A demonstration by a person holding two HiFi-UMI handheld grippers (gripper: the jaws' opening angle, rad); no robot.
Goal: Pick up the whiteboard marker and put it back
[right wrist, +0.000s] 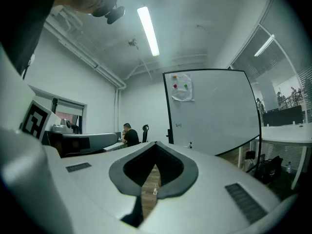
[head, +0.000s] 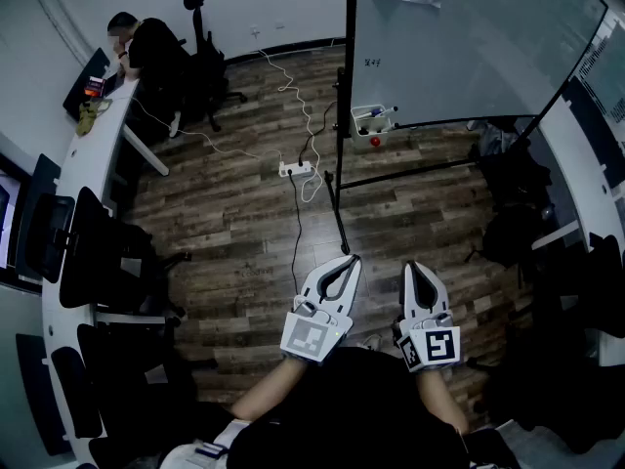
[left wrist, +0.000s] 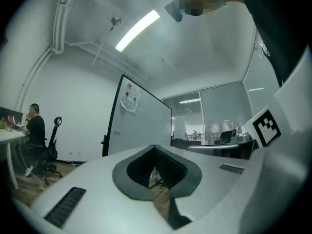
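Hovering, left claw (head: 348,262) and right claw (head: 412,268) are pressed together, empty; tray (head: 363,115) contents indistinct.

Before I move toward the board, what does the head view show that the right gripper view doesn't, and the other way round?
Only the head view: the wood floor with a power strip and cables, a white basket low on the board's frame holding what look like markers, and the left gripper and right gripper from above.
Only the right gripper view: the ceiling light, and the right jaws close up, together with nothing between them.
Both: the whiteboard and a seated person at a desk.
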